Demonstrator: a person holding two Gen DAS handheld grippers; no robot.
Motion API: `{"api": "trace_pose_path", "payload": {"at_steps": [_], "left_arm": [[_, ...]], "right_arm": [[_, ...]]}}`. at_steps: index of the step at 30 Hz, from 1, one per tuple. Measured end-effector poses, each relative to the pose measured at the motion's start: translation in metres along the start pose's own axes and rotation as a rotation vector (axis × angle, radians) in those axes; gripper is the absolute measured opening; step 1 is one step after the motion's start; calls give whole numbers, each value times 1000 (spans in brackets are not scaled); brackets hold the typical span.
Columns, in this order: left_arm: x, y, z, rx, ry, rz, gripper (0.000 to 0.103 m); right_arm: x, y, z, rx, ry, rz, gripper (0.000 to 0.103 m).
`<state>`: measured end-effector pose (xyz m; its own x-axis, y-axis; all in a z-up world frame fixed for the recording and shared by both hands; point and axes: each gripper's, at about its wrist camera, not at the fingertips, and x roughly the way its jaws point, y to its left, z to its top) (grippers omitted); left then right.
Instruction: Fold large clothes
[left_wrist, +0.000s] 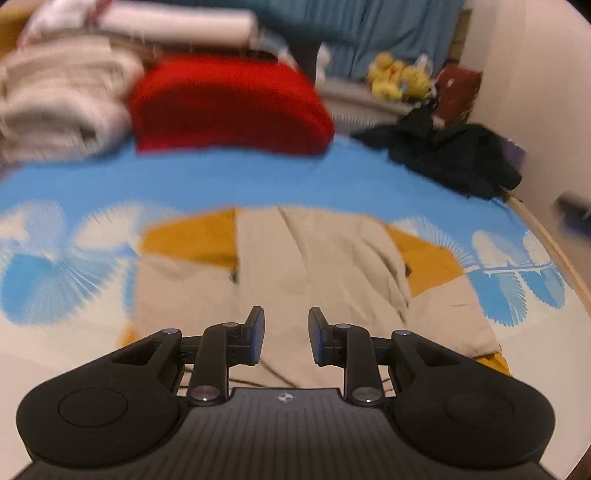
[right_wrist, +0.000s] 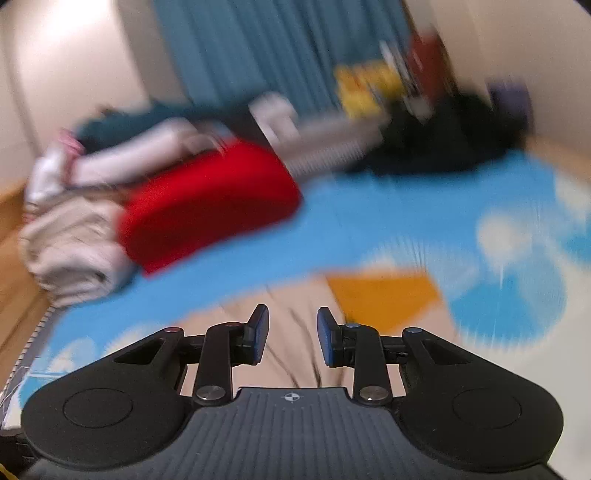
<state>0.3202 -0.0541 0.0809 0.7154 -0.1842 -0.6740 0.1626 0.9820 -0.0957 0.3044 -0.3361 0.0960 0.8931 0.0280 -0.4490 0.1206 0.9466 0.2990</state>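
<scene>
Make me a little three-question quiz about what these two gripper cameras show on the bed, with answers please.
1. True or false: the left gripper is clamped on the beige and mustard garment.
2. Which folded item lies beside the cream pile? A. a green towel B. the red folded item C. a striped shirt
3. Fill in: the right gripper has its jaws ____ over the garment.

Key:
1. False; its jaws stand apart with nothing between them.
2. B
3. open
</scene>
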Motion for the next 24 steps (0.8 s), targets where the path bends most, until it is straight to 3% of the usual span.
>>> {"api": "trace_pose_path", "payload": {"at_steps": [3, 6, 10, 13, 15, 17, 18, 24], "left_arm": [[-71, 4, -9, 43, -53, -27, 28], [-141, 15, -38, 62, -93, -57, 31], [-214, 33, -95, 91, -143, -42, 31], [-245, 49, -151, 86, -157, -14, 30], [-250, 64, -188, 25, -134, 0, 25], [-251, 73, -205, -46, -69, 11, 22], [-251, 77, -211, -62, -79, 2, 22], [-203, 109, -237, -115, 26, 59, 22]], "right_arm": [[-80, 1, 25, -60, -168, 3, 31], [-161, -8, 34, -96, -254, 9, 31], [-267, -33, 15, -87, -311, -35, 34], [-330, -59, -19, -42, -319, -66, 34], [-355, -78, -49, -7, -311, -98, 34], [-368, -93, -78, 17, -292, -134, 34], [-370, -100, -93, 26, -271, -155, 34], [-325, -139, -164, 66, -92, -270, 34]]}}
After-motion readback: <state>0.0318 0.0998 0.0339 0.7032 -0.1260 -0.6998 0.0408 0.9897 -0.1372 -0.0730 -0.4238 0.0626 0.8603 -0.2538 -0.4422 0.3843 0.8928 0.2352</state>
